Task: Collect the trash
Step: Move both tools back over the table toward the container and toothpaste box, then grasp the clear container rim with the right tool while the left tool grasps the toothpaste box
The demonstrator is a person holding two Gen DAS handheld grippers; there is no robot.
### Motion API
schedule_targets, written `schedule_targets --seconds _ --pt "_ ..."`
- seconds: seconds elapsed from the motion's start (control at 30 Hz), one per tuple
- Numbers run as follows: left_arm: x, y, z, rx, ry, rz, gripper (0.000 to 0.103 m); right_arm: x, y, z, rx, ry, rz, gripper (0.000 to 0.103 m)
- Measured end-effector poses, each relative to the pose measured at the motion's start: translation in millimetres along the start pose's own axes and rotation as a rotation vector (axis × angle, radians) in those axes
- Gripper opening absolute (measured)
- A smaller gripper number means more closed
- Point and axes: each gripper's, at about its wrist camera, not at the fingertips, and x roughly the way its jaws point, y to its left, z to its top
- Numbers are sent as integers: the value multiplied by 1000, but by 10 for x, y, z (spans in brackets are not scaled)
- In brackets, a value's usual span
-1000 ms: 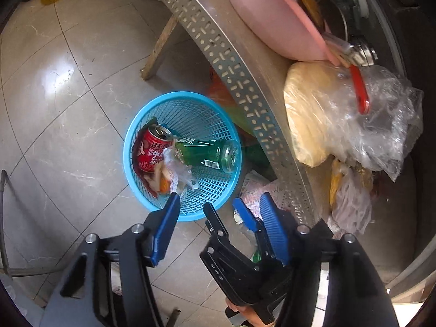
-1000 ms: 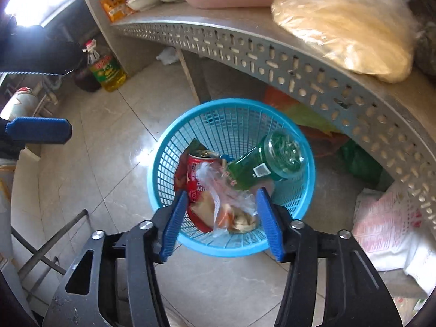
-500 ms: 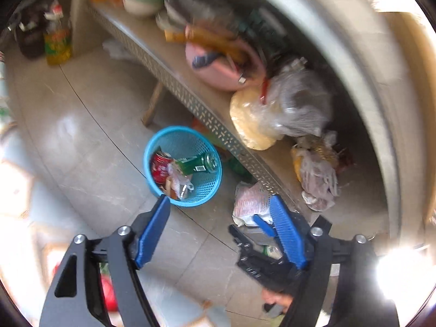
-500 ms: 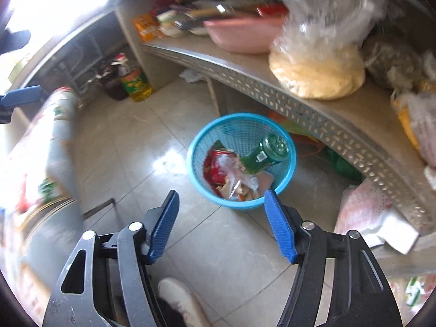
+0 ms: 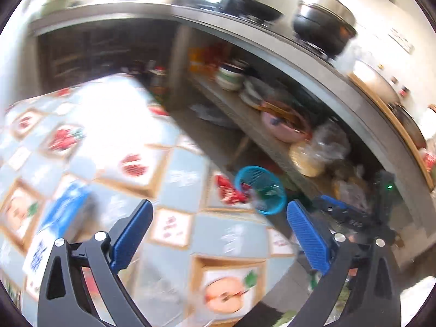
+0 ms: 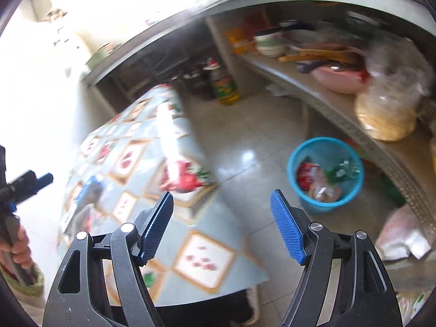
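Observation:
On the tiled floor stands a blue mesh basket [image 6: 321, 207], also in the left wrist view [image 5: 275, 207]. It holds a red can [image 6: 306, 173], a green bottle [image 6: 343, 171] and a clear bag of scraps [image 6: 324, 190]. On the patterned tablecloth [image 6: 207, 259] lie a red packet [image 6: 185, 177] [image 5: 229, 190] and a blue carton [image 5: 62, 212]. My left gripper [image 5: 219, 204] hangs above the table, its jaws opening with nothing between them. My right gripper [image 6: 222, 193] is over the table's edge, short of the basket. Its jaws are opening too, with nothing between them.
A low metal shelf [image 6: 340, 109] behind the basket carries a pink basin [image 6: 338, 79], bowls and a bagged yellow lump [image 6: 387, 117]. An oil bottle [image 6: 224, 87] stands on the floor. A white bag [image 6: 400, 237] lies right of the basket. Pots sit on the counter [image 5: 321, 24].
Both grippers have risen and drawn back from the basket, which now looks small and far. The clothed table has come into view beneath them. Both pairs of jaws stand wider.

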Motion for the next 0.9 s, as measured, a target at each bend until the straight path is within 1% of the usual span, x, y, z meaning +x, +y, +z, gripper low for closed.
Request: schedule_targets --seconds 0.07,0.13,0.3,0.37,0.47,0.57,0.67,0.7,0.73,0.77,0.8,0.83,0.87,0.9 --pt "-237 204 -172 -41 -41 50 97 46 231 -2 -18 35 51 70" --pt "-393 384 -366 -92 -64 106 97 152 460 -25 -41 73 110 70" --pt "-701 871 -790 -209 -82 236 97 542 1016 -182 -113 208 227 70" --pt "-808 1009 -951 -243 -89 268 97 692 1267 -275 -148 264 262 70" --pt "-936 1204 -1152 -269 -102 323 97 866 1604 -417 -191 329 270 70" --pt "-959 1308 -1237 -270 -105 372 97 958 1805 -522 -236 347 242 68" --pt "-936 1392 -1242 -253 -112 382 97 1037 1924 -604 -261 383 241 58" --pt "-918 1427 -1228 -241 -112 386 97 1072 1953 -630 -269 393 236 53" --pt "-870 1433 -1184 -224 -116 385 97 1095 1964 -642 -277 400 231 48" --pt "-837 1454 -1148 -206 -120 383 97 1103 1976 -657 -283 405 229 47" --pt "-803 1482 -1108 -191 -120 388 97 1122 1979 -663 -287 412 229 42" --pt "-743 1519 -1052 -169 -115 393 97 1134 1990 -675 -289 419 229 37" --pt "-683 1555 -1001 -148 -106 388 97 1144 1993 -680 -291 425 228 34" --pt "-598 1596 -939 -126 -90 380 97 1157 2001 -689 -294 431 226 28"
